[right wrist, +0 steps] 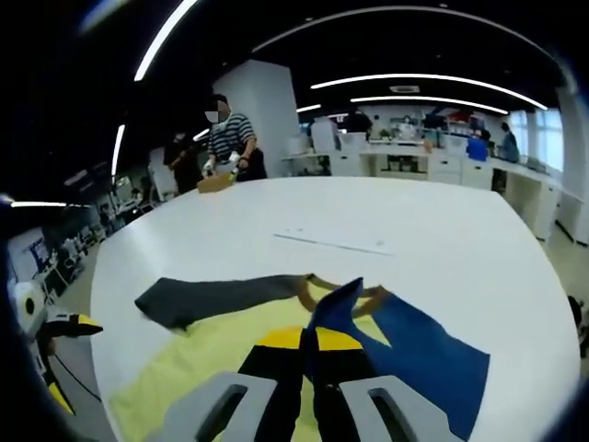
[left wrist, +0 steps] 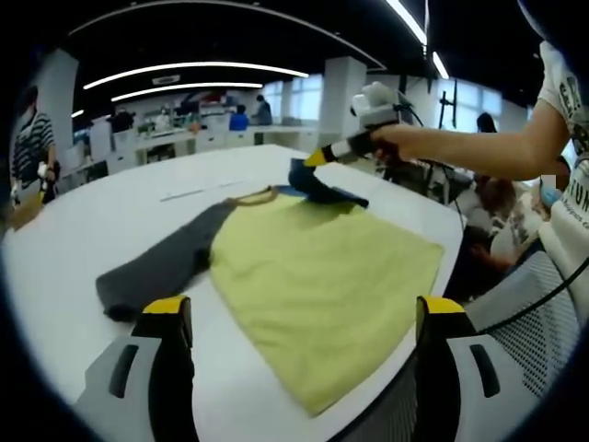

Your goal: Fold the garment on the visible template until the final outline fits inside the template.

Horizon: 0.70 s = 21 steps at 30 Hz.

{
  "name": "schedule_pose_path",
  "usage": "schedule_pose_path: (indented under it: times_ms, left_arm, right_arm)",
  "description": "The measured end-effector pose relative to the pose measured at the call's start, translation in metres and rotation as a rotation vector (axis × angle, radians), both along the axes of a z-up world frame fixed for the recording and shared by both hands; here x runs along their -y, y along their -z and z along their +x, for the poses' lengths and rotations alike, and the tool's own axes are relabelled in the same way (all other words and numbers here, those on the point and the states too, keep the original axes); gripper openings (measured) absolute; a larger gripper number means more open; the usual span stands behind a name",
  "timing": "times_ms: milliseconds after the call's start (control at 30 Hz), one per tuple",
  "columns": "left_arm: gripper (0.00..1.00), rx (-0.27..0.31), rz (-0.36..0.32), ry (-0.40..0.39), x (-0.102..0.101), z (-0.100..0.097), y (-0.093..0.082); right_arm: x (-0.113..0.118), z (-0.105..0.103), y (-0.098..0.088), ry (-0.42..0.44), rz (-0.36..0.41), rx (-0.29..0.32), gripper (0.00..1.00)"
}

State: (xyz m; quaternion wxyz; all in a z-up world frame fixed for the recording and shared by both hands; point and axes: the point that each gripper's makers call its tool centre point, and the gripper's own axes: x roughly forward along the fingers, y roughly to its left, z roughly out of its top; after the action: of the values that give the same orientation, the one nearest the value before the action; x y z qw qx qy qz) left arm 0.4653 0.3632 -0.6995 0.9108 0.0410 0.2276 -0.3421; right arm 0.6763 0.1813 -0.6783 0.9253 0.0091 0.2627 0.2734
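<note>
Pinching the blue sleeve [right wrist: 419, 354] of a raglan shirt [left wrist: 322, 285], the right tongs [right wrist: 309, 361] stand closed on the fabric, lifting it off a white worktop [right wrist: 368, 216] as a person begins a fold. The garment lies spread flat near the worktop's near edge, its yellow-green body in the middle, its grey sleeve [left wrist: 156, 262] stretched out along the worktop on the far side from the lifted blue one. In the left gripper view, the right tongs [left wrist: 317, 158] hover above the shirt's collar end with the blue cloth drooping beneath them. The left tongs [left wrist: 299, 318] hang with jaws spread wide and holding nothing, just short of the shirt's hem end, the grey cuff nearest the left-hand jaw. A thin pale strip [right wrist: 333, 243] lies on the worktop beyond the collar; whether it marks the template cannot be told. The shirt looks light, soft and limp, likely to sag and wrinkle wherever unsupported, so a hold at a cuff, hem corner or shoulder seam would probably carry a fold best. People [right wrist: 225, 138] stand at benches beyond the worktop.
</note>
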Motion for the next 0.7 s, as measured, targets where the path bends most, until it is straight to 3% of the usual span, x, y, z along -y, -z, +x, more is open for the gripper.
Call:
schedule_pose_path:
  times_ms: [700]
  left_arm:
    - [0.98, -0.003, 0.000, -0.022, -0.007, 0.001, 0.001]
  right_arm:
    - [-0.052, 0.018, -0.005, -0.102, -0.010, 0.004, 0.00]
